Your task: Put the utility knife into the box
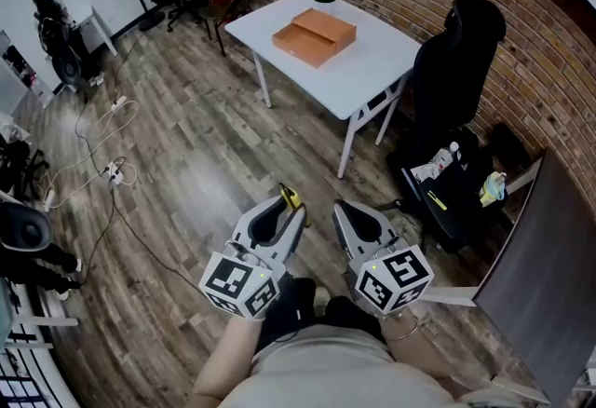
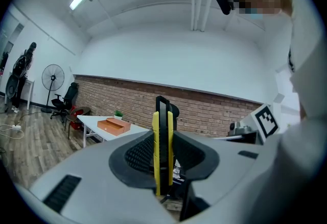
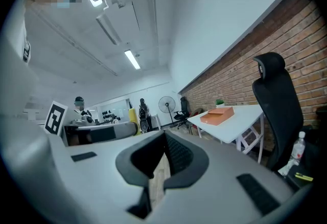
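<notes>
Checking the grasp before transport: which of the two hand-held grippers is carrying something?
The left hand-held gripper: its jaws clamp the yellow-and-black utility knife, while the right hand-held gripper has nothing between its jaws.

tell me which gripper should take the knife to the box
Left. The left gripper holds the knife between its jaws; the right gripper is empty. The box sits ahead on the table.

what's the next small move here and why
Probably walk forward toward the white table. The left gripper is shut on the yellow knife, but the orange box sits on that table across the floor, seemingly too far to reach from here.
</notes>
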Demonstrator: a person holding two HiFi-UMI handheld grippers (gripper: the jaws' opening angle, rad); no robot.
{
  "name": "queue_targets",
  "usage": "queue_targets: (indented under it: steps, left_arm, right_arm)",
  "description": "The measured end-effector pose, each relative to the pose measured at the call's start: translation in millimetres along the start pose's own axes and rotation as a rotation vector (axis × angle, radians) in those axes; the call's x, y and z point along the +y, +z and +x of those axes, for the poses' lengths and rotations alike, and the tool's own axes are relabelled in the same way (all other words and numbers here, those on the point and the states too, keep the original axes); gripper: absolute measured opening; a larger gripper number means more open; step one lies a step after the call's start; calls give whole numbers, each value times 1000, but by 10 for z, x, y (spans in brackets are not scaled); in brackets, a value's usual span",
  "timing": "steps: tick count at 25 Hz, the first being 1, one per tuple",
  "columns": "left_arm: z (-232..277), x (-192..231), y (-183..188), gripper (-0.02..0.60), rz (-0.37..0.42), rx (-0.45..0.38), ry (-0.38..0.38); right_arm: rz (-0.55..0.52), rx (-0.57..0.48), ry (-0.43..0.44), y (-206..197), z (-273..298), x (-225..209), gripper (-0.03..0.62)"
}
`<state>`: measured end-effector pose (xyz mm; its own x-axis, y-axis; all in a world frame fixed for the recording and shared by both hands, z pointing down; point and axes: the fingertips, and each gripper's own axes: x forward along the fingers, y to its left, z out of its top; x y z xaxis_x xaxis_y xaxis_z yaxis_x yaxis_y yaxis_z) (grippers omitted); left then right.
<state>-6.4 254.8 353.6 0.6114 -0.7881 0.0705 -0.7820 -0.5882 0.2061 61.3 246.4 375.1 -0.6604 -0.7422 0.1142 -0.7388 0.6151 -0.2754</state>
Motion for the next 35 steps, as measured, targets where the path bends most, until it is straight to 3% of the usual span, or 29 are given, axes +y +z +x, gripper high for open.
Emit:
queue_targets:
  steps: [6, 12, 28, 35]
  left_arm:
    - [-7, 251, -39, 110, -17, 23, 52]
    - [203, 702, 14, 110, -36, -1, 42]
    - [1073, 2876, 868, 110, -45, -53, -46]
    - [1147, 3510, 951, 110, -72, -35, -85]
  right_arm:
    - [3, 15, 22, -18, 160, -15, -2]
    - [17, 14, 57, -16, 615, -22, -2]
    - [-51, -15, -29, 611, 3009, -399, -2]
    - [-41, -1, -86, 628, 3683, -419, -2]
